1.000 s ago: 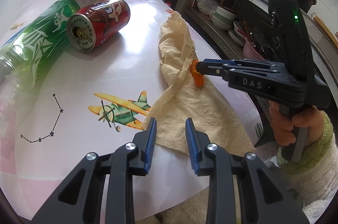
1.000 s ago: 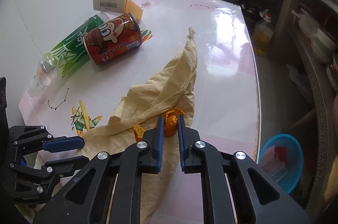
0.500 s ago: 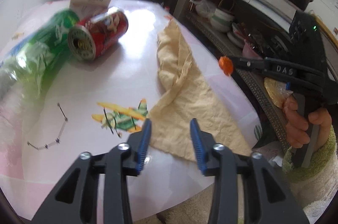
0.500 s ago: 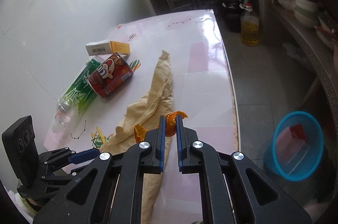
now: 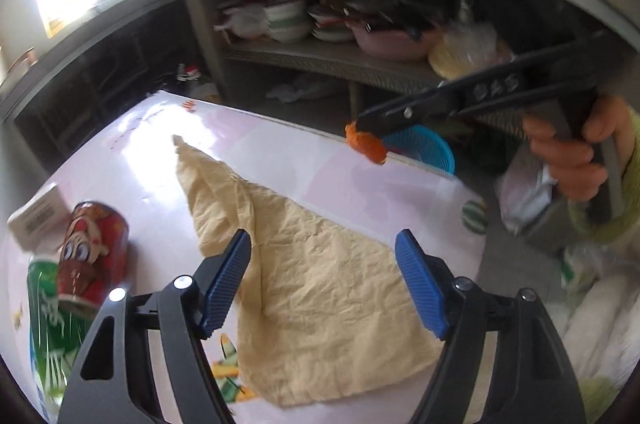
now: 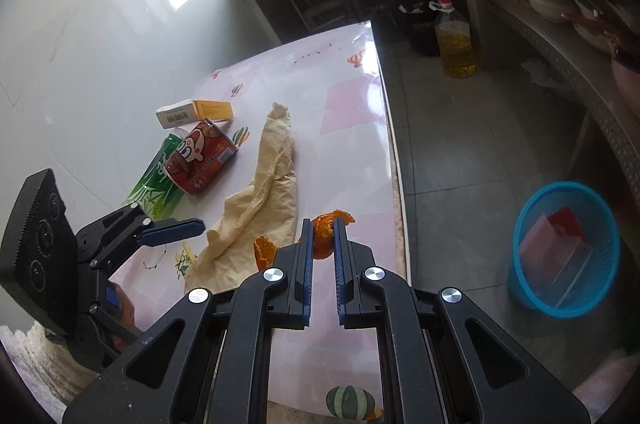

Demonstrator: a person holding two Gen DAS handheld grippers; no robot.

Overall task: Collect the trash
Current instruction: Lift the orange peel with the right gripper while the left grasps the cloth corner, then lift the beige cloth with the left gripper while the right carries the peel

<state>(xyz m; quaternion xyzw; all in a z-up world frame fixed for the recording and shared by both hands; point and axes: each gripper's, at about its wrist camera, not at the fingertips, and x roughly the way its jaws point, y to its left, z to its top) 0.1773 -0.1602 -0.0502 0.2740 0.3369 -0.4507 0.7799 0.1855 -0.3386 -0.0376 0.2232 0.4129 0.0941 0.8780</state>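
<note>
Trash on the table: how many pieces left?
3, lying together at the wall side: red can, green bottle under it, small box behind. Orange peel is already lifted in the right gripper. Cloth may hide more.

The green bottle [image 5: 48,320] is cut off by the left wrist picture's left edge and partly hidden behind the red can [image 5: 94,256], its cap end out of sight; the dishes on the far shelf [image 5: 320,58] are smeared by motion blur. In the right wrist view, what lies in the blue basket [image 6: 520,244] is too blurred to name; the cloth's [image 6: 264,200] near end is hidden behind the right tongs [image 6: 321,236].
</note>
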